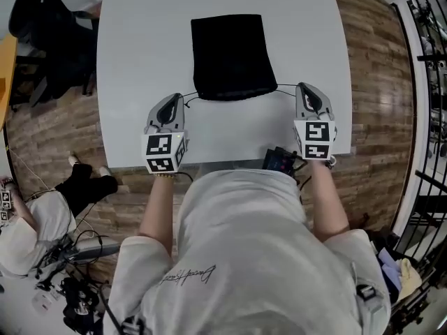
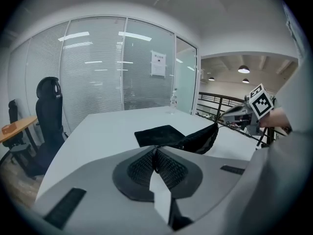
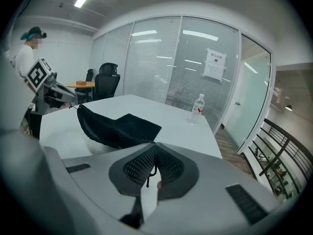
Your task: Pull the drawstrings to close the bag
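A black drawstring bag [image 1: 230, 58] lies flat on the white table [image 1: 140, 61], its gathered mouth toward me. A thin cord [image 1: 190, 96] runs taut from the mouth's left corner to my left gripper [image 1: 174, 100], which is shut on it. A second cord [image 1: 286, 87] runs from the right corner to my right gripper [image 1: 304, 88], also shut on it. In the left gripper view the pads [image 2: 168, 168] meet and the bag [image 2: 195, 140] rises just beyond them. In the right gripper view the cord's end [image 3: 149, 176] hangs from the shut pads [image 3: 139, 164], with the bag [image 3: 112, 126] to the left.
A water bottle [image 3: 197, 108] stands at the table's far end. A black office chair [image 1: 42, 26] sits off the table's left side, near a glass wall [image 2: 98, 67]. A railing [image 1: 426, 82] runs along the right. Both grippers hover near the table's front edge [image 1: 223, 162].
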Demonstrator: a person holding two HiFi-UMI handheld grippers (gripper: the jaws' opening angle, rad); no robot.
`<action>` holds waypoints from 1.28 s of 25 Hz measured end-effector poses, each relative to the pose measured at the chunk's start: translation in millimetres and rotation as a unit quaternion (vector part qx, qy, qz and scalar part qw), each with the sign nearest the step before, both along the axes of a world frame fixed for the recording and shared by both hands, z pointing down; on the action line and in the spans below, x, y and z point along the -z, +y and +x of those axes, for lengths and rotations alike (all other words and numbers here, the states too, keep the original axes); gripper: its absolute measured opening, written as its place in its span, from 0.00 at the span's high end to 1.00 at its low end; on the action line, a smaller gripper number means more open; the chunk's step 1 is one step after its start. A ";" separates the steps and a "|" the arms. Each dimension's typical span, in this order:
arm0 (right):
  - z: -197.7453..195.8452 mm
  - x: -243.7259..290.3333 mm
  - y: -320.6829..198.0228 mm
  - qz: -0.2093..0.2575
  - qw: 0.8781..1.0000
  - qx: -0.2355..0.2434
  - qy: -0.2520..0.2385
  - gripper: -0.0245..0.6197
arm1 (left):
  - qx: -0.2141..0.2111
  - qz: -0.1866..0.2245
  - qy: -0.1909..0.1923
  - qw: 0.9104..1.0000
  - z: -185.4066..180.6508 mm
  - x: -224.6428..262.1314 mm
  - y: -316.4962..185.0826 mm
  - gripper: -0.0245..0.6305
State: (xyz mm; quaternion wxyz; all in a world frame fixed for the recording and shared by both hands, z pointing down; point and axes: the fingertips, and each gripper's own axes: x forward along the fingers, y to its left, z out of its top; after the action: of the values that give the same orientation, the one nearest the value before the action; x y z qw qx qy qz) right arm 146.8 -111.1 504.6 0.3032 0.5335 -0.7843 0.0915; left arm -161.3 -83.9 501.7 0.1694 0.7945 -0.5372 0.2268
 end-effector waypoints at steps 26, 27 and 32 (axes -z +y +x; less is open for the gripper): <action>-13.7 57.6 -7.2 0.042 0.999 0.019 -0.025 0.92 | 0.010 0.039 0.031 0.999 2.3 63.0 -7.5 0.94; -13.8 57.3 -6.9 0.041 0.999 0.019 -0.025 0.92 | 0.011 0.039 0.030 0.999 1.8 63.4 -7.6 0.94; -14.0 57.1 -7.7 0.040 0.999 0.016 -0.025 0.92 | 0.008 0.038 0.028 0.999 1.0 64.5 -9.4 0.94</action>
State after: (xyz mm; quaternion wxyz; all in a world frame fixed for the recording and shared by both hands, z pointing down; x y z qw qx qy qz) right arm 132.8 -118.8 447.6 0.2632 0.5302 -0.8031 0.0684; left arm -160.3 -93.3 437.1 0.1555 0.8019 -0.5472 0.1826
